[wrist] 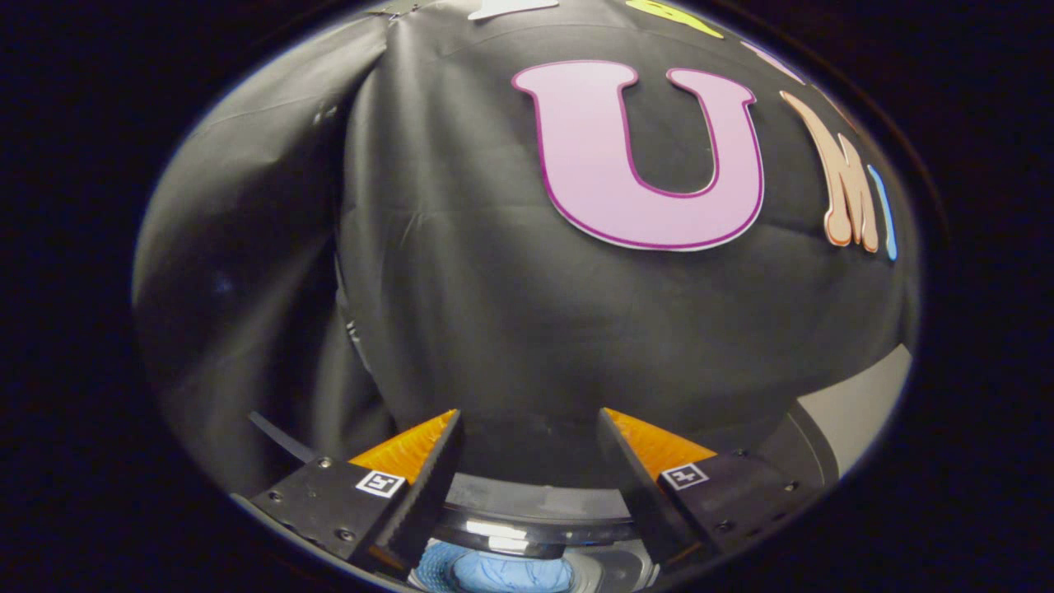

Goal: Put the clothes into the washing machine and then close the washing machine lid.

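The jaws [527, 461] are standing wide and gripping nothing, hanging above the washing machine [535, 515], whose drum is already showing blue clothes [510, 572]. Cloth may be riding over the rim and could jam the lid closing. Behind, the black booth wall [494, 313] is draping.

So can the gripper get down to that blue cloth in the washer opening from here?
Probably yes. The gripper is open with nothing between its fingers, and the blue cloth lies below them inside the washing machine's rim, with nothing covering it.
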